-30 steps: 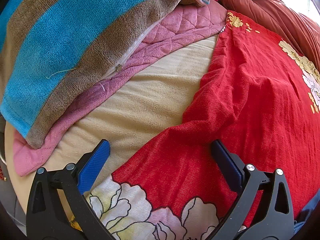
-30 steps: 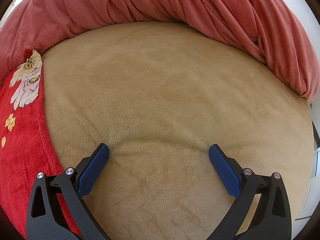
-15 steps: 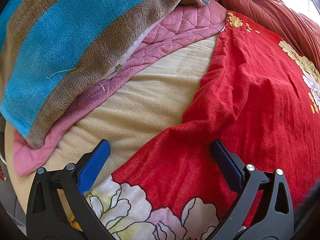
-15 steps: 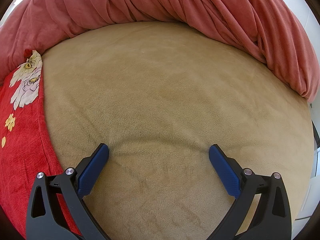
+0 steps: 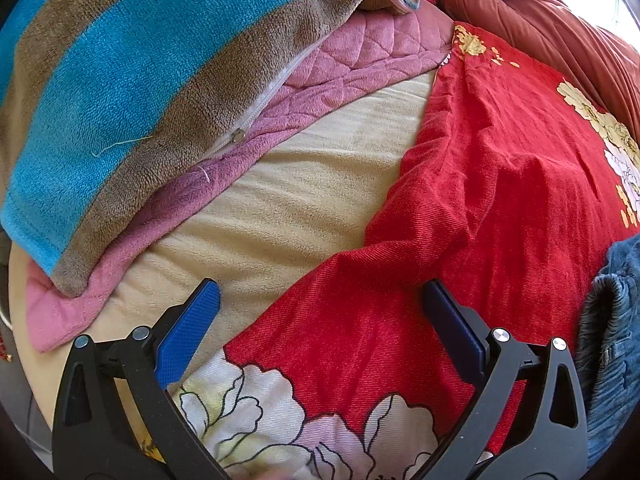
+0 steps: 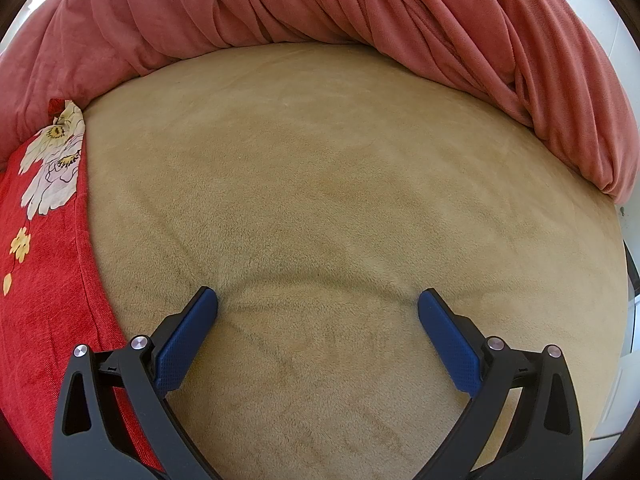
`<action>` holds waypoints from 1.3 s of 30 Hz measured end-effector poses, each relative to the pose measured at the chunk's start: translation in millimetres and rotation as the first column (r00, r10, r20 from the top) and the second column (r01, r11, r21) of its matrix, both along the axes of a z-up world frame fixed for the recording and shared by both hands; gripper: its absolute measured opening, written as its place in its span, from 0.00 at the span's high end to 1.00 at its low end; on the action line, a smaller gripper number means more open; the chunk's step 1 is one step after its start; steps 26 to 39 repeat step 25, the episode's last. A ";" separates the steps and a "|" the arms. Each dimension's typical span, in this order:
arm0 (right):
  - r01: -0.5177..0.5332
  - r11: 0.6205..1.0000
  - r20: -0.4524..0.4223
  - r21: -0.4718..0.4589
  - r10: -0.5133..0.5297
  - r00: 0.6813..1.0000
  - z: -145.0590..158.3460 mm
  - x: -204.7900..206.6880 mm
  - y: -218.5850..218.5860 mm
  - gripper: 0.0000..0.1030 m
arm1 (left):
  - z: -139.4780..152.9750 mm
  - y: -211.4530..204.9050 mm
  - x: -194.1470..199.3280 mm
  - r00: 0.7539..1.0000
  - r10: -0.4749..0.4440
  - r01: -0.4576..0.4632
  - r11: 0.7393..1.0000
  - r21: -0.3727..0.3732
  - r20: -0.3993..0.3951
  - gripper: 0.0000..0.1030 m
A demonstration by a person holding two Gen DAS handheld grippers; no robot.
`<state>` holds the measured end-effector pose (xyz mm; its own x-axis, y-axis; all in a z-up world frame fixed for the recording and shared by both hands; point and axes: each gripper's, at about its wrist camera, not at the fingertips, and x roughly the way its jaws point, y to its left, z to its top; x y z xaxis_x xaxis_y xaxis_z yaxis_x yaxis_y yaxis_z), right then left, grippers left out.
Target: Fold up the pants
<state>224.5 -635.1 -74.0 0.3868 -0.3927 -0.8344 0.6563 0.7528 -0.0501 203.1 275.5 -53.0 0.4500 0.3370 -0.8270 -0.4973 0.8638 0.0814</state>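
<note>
We hold the left tongs (image 5: 318,300) released, low above the red flowered blanket (image 5: 500,200). The right tongs (image 6: 318,306) are also released, tips on the tan bed (image 6: 320,180). The blue pants (image 5: 612,344) show beside the left tongs, on the blanket.

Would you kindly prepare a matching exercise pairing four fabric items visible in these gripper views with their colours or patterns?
Items:
1. pillow
2. quilted pad
3. floral cloth
4. bunched blanket

Descriptions:
A. red with pale flowers
B. blue and brown stripes
C. plain salmon pink, heavily creased
D. mauve pink with diamond stitching

Pairs: 1-B, 2-D, 3-A, 4-C
</note>
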 end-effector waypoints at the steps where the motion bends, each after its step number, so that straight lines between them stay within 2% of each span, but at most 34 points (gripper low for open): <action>1: 0.000 1.000 0.000 0.000 0.000 1.000 -0.1 -0.1 0.0 0.04 | 0.0 -0.1 0.6 1.000 0.000 0.000 1.000 0.002 -0.005 0.08; 8: 0.000 1.000 0.000 0.000 0.000 1.000 0.0 -0.1 0.0 0.04 | -0.6 -2.9 5.2 1.000 -0.001 0.001 1.000 0.027 -0.012 0.08; 11: 0.000 1.000 0.000 0.000 0.000 1.000 0.0 -0.1 0.0 0.04 | -1.7 0.7 7.3 1.000 -0.004 0.004 1.000 0.005 -0.002 0.08; 16: 0.000 1.000 0.000 0.000 0.000 1.000 0.0 -0.1 -0.1 0.04 | -1.6 -2.5 8.5 1.000 -0.003 0.004 1.000 0.029 -0.009 0.08; 19: 0.000 1.000 0.000 0.000 0.000 1.000 -0.1 -0.2 -0.1 0.04 | -1.7 0.5 7.1 1.000 -0.003 0.003 1.000 0.006 0.005 0.08; 39: 0.000 1.000 0.001 0.001 0.000 1.000 0.0 -0.2 -0.1 0.04 | -1.0 -0.2 3.2 1.000 -0.003 0.003 1.000 0.011 0.003 0.08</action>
